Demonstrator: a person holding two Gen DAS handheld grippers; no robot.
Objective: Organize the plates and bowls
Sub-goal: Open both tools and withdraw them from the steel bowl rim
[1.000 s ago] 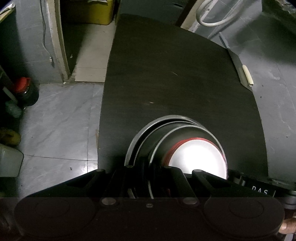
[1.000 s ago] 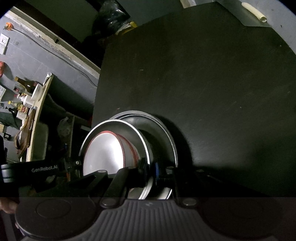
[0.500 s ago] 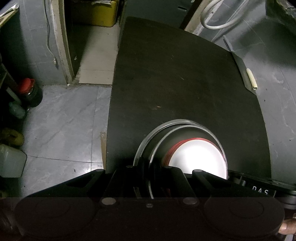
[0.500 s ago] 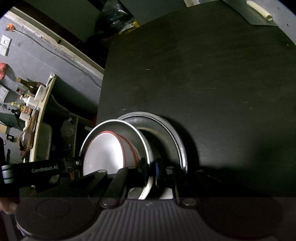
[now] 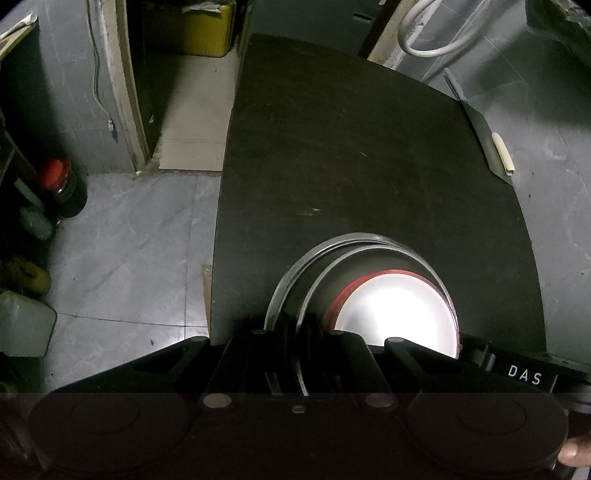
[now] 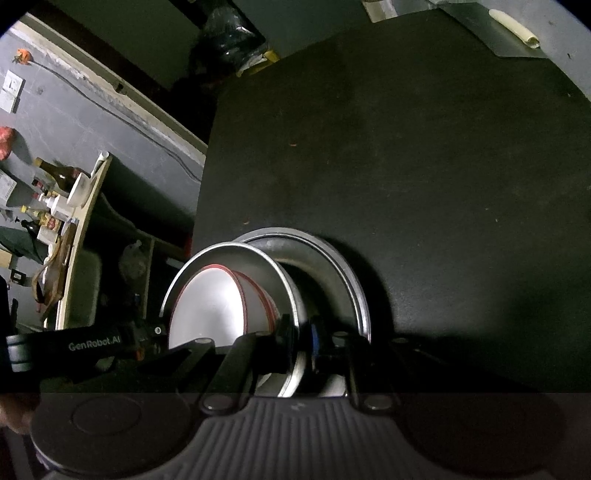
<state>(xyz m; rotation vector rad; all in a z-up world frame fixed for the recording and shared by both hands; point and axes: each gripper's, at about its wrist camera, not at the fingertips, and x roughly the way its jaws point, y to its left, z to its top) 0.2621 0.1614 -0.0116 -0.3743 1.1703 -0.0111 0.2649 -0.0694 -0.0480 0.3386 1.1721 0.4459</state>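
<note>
A steel bowl (image 5: 369, 258) with a white, red-rimmed bowl (image 5: 395, 314) nested in it sits tilted in a wider steel plate (image 5: 291, 273) on the dark table (image 5: 351, 147). My left gripper (image 5: 297, 334) is shut on the steel bowl's near rim. In the right wrist view the steel bowl (image 6: 258, 266), white bowl (image 6: 210, 306) and plate (image 6: 332, 266) show from the other side. My right gripper (image 6: 308, 332) has the steel bowl's rim between its fingers; its jaws are opening, pads still at the rim.
Grey tiled floor lies left of the table, with a red-capped bottle (image 5: 62, 184) and jugs. A yellow box (image 5: 199, 29) stands in the doorway. A pale tube (image 5: 502, 151) lies on a grey board at the table's right edge. A cluttered shelf (image 6: 62, 192) stands left.
Both views have shifted slightly, and the steel bowl has settled a little closer into the plate. Both grippers stay at the bowl's rim.
</note>
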